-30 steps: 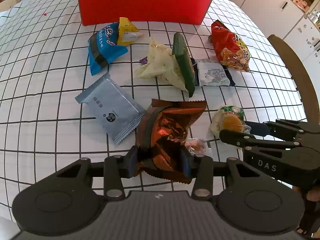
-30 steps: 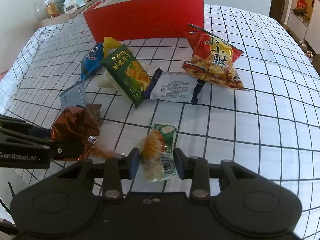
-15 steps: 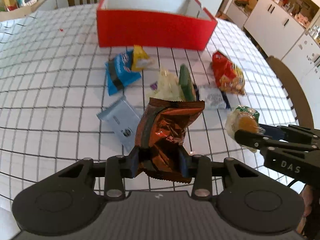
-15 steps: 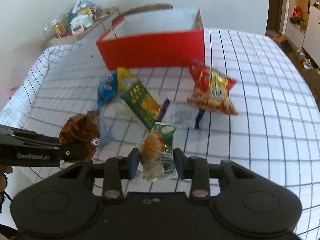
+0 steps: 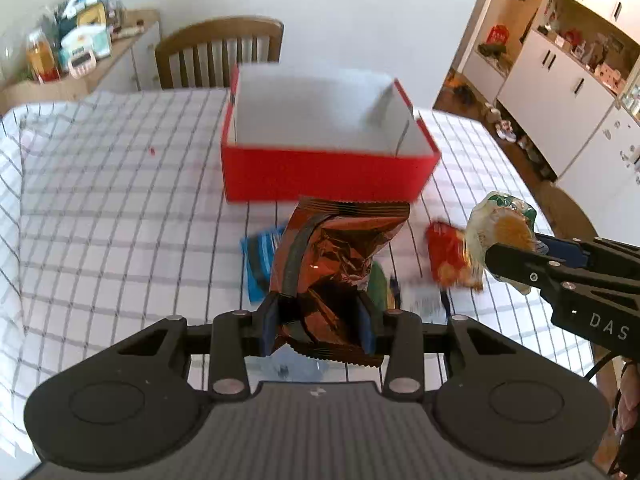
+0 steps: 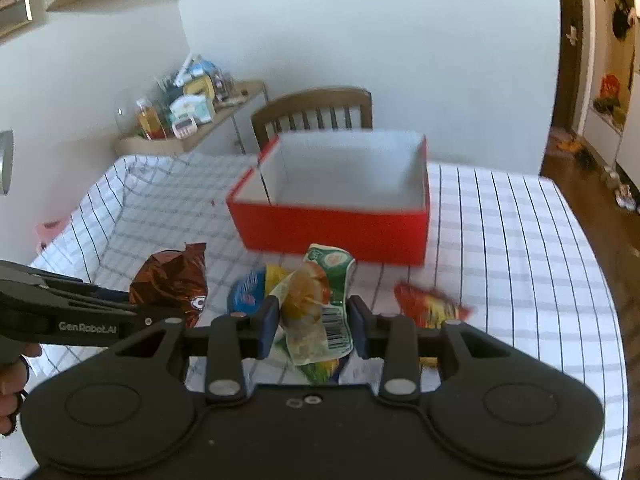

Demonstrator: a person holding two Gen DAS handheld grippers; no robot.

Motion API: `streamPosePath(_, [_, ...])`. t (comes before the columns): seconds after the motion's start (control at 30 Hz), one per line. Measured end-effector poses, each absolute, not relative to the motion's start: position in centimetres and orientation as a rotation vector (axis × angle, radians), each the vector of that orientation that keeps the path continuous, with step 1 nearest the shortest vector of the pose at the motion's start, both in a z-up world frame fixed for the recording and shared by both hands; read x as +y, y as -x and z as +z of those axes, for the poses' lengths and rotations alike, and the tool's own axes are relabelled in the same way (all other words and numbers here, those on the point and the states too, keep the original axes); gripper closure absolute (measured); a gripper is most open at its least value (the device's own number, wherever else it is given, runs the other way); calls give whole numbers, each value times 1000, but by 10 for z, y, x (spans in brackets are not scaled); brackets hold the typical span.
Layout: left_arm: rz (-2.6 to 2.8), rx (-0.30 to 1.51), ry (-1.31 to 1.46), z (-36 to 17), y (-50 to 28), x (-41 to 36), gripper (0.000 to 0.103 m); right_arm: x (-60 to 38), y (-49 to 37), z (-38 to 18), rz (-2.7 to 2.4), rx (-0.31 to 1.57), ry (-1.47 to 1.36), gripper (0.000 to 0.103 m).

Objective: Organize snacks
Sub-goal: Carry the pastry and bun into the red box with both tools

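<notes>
Both grippers loaded and raised above the table; left gripper clamps the lower part of a brown bag, jaws narrow on crumpled foil, long axis of the bag running up and away from the fingers, top seam toward the red box; right gripper pinches a clear bun pack with green print, barcode facing the camera, long axis likewise pointing forward; box lies straight ahead of both sets of jaws and beyond them, open side up, white inside, nothing seen in it; judging by the left view, the brown bag's top edge sits just short of the box's near wall, and the left gripper looks roughly centred on the box, while the right gripper comes in from the right side, so neither is clearly nearer; the next move probably calls for carrying forward over the near wall before letting go; left view shows the right gripper side-on with the bun pack at its tip; right view shows the box floor more fully, and a blue pack, a yellow pack and a red bag lying on the cloth short of the box; motion blur softens the lot.
</notes>
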State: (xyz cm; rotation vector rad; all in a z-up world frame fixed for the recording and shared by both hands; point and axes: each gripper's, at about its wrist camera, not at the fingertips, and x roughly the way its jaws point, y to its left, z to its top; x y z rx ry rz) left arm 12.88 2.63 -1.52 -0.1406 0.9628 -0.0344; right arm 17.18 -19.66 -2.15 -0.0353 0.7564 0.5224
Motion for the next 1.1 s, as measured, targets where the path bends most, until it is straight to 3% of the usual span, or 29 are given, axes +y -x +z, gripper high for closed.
streamPosePath(0.5, [80, 901, -4, 22, -223, 29, 65, -166, -256, 5, 519, 698, 66, 66])
streamPosePath(1.1, [153, 1036, -93, -32, -345, 28, 64, -136, -359, -61, 444, 853, 56, 67])
